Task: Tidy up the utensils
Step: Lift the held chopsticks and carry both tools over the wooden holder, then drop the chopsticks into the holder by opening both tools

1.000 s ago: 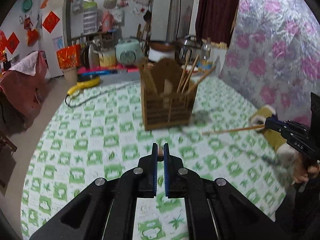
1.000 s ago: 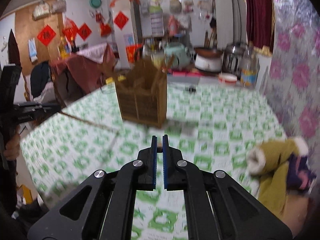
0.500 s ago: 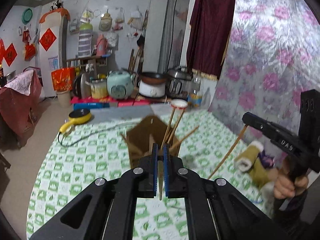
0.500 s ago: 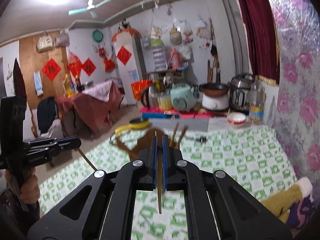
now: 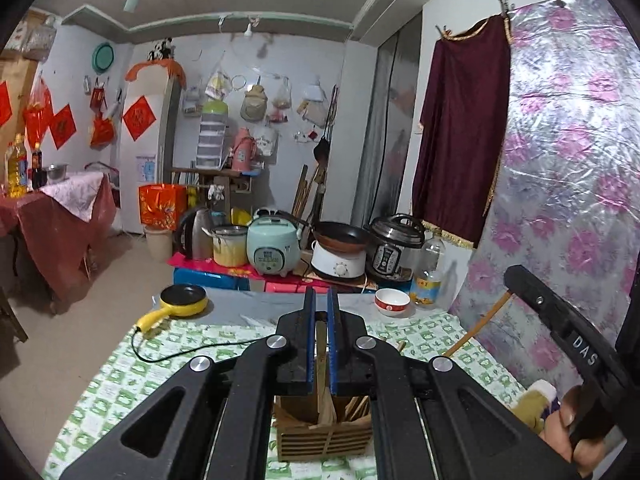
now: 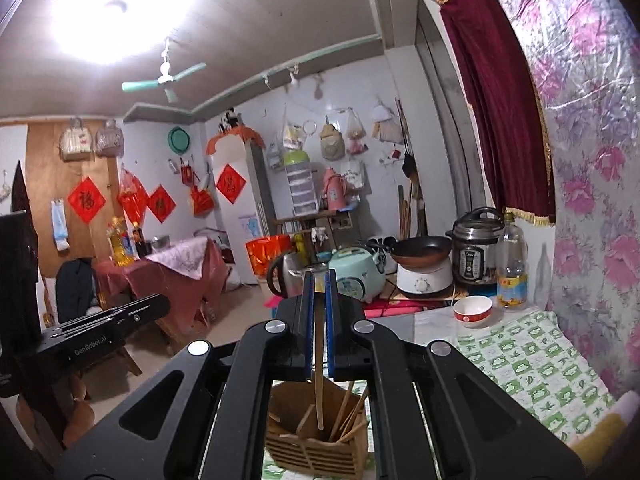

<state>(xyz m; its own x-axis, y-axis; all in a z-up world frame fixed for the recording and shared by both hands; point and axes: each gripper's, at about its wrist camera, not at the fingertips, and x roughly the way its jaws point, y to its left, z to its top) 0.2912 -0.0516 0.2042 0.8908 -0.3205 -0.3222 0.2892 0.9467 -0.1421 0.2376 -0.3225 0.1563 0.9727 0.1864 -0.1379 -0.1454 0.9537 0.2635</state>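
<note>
A wooden slatted utensil holder (image 5: 324,438) stands on the green-checked table (image 5: 120,376), with several chopsticks in it. My left gripper (image 5: 321,312) is shut on a chopstick (image 5: 321,364) that hangs down into the holder. My right gripper (image 6: 319,284) is shut on a chopstick (image 6: 319,372) whose tip hangs just above the holder (image 6: 316,444). In the left wrist view the right gripper's finger (image 5: 560,320) shows at the right, its chopstick (image 5: 478,328) slanting down.
A yellow pan (image 5: 182,298) with a cord, a red-and-white bowl (image 5: 392,302) and a bottle (image 5: 429,272) sit at the table's far end. Rice cookers and pots stand behind. A plush toy (image 5: 532,404) lies at the right edge, by the floral wall.
Both grippers have risen from low over the table to above the holder, each carrying a chopstick now hanging point-down over the holder.
</note>
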